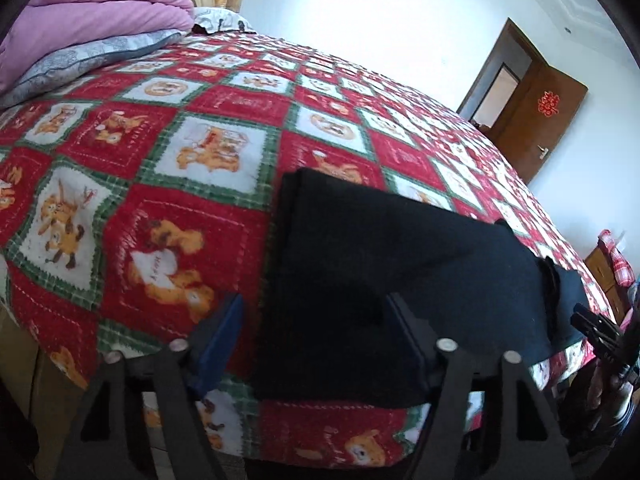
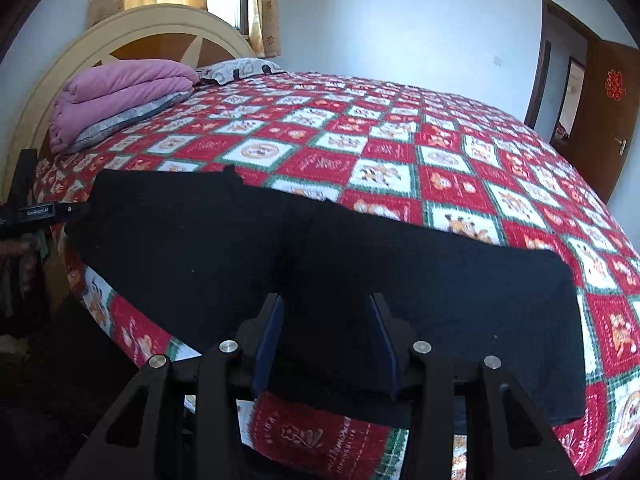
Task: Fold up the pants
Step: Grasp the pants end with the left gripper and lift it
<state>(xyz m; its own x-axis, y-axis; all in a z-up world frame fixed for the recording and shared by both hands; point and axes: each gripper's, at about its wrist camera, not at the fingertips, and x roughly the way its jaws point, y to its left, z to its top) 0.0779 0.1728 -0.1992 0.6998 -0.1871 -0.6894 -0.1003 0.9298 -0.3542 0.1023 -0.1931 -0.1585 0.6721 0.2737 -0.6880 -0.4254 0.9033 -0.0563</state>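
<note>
Both jaws spread: left hand-held gripper (image 1: 314, 332), right hand-held gripper (image 2: 326, 340) straddle black pants (image 2: 320, 264) at bed's (image 2: 400, 160) near edge; pinch evenly, lift together.

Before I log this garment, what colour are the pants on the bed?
Plain black pants, clearest in the right wrist view.

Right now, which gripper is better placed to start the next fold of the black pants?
Probably the left gripper: it sits open at the end of the black pants. The right gripper is open over their middle, on the checkered bedspread.
</note>
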